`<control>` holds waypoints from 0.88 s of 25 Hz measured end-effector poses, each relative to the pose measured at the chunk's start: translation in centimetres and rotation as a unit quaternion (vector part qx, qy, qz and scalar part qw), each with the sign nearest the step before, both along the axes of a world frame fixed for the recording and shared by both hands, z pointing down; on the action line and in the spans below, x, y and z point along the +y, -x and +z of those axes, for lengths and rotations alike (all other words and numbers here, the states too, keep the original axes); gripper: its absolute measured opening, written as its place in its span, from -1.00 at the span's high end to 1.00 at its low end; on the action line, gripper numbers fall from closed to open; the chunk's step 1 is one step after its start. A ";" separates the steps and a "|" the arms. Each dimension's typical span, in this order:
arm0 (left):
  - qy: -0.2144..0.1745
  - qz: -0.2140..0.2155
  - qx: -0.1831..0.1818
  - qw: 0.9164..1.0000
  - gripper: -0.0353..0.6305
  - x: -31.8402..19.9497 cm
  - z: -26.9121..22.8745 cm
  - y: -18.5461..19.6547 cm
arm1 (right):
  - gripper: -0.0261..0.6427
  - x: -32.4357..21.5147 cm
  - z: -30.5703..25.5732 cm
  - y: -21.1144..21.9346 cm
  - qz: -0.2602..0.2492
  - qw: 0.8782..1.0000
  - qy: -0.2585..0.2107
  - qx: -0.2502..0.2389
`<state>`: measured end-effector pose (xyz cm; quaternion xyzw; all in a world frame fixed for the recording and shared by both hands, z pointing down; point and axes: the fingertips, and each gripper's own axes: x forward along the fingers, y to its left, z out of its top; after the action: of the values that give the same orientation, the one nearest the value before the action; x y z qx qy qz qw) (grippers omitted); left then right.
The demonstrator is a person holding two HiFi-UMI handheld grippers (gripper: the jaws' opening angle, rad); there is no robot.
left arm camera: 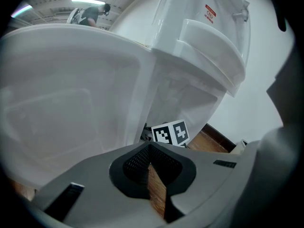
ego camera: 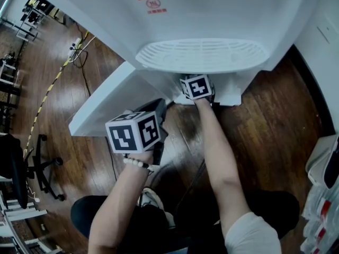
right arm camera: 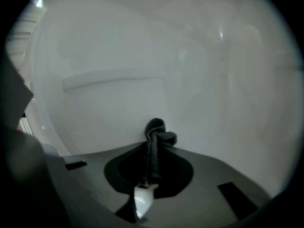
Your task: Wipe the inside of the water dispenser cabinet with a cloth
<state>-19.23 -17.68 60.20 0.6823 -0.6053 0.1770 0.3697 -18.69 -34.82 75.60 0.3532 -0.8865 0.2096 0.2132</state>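
Note:
The white water dispenser [ego camera: 212,15] stands in front of me with its cabinet door [ego camera: 103,103] swung open to the left. My right gripper [right arm camera: 151,161] reaches inside the white cabinet [right arm camera: 190,80], shut on a dark cloth [right arm camera: 156,139] that sticks up past the jaws close to the inner wall. In the head view only its marker cube [ego camera: 197,87] shows at the cabinet mouth. My left gripper [left arm camera: 151,151] is shut with nothing in it. It hangs outside, beside the open door [left arm camera: 71,103], and its marker cube [ego camera: 133,131] is near my knees.
The drip tray grille [ego camera: 201,54] juts out above the cabinet opening. Dark wooden floor [ego camera: 265,120] surrounds the dispenser. An office chair [ego camera: 32,168] and a striped cable [ego camera: 50,89] lie to the left; white shelving [ego camera: 323,194] stands at the right.

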 end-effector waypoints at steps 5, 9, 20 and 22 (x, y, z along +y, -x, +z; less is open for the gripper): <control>-0.001 0.002 0.001 1.000 0.90 -0.2 0.0 -0.2 | 0.80 -1.8 -5.2 -0.1 0.010 0.994 -0.076 -0.073; -0.004 0.002 0.000 1.000 0.90 -0.4 -0.2 -0.2 | 0.81 -2.2 -9.3 -0.5 -0.003 0.986 -0.130 -0.100; -0.008 0.005 -0.001 1.000 0.90 -0.1 -0.7 -0.5 | 0.81 -0.6 -20.0 -0.5 -0.009 0.942 -0.248 -0.228; -0.008 0.004 -0.001 1.000 0.90 0.0 -0.7 -0.4 | 0.81 -0.3 -21.7 -0.8 0.000 0.929 -0.265 -0.258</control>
<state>-18.82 -17.64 59.49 0.6875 -0.6043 0.1741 0.3631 -17.90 -35.15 53.89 0.3306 -0.9342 0.0510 -0.1237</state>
